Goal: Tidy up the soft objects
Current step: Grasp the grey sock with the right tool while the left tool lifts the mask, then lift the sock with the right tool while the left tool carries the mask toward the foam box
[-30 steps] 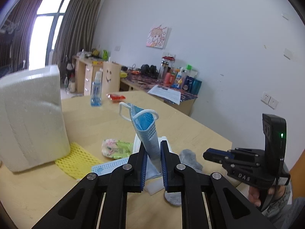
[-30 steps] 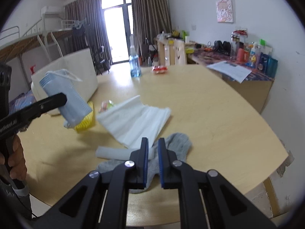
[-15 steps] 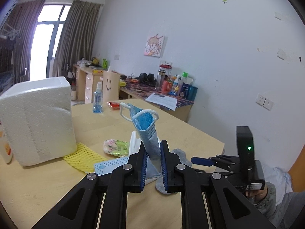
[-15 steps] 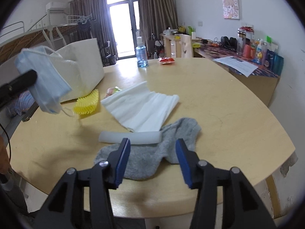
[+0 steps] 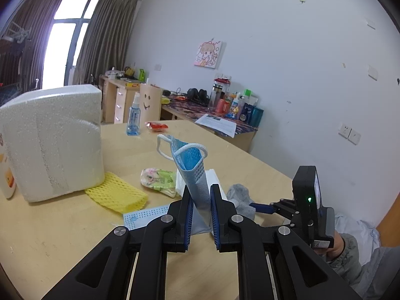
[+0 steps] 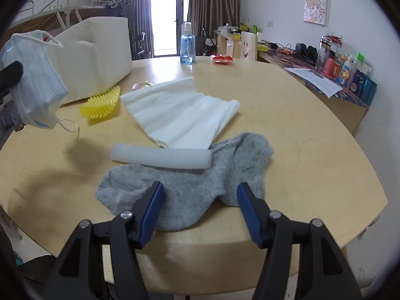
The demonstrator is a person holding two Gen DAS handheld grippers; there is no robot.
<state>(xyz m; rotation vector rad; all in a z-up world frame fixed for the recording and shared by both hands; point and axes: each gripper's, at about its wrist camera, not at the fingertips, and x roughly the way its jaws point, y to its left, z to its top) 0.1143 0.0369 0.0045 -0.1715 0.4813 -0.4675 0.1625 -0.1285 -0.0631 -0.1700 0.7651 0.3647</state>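
Observation:
My left gripper (image 5: 200, 192) is shut on a light blue face mask (image 5: 192, 172) and holds it upright above the wooden table (image 5: 62, 227). The mask also shows at the far left of the right wrist view (image 6: 35, 82). My right gripper (image 6: 200, 192) is open wide and empty, its fingers over the near edge of a grey sock (image 6: 190, 187). A pale grey foam tube (image 6: 161, 158) lies on the sock. A white folded cloth (image 6: 182, 115) lies behind it. A yellow foam net (image 5: 116, 195) lies beside a white foam box (image 5: 52, 140).
A second blue mask (image 5: 146, 215) lies flat on the table. A green-pink packet (image 5: 158, 180), a blue spray bottle (image 6: 187, 47) and a red snack packet (image 6: 221, 58) sit farther back. The table's curved edge (image 6: 325, 240) is close below my right gripper.
My right gripper has opened from shut to wide open and moved back to the sock's near edge. My left gripper kept hold of the mask and shifted left, away from the right gripper.

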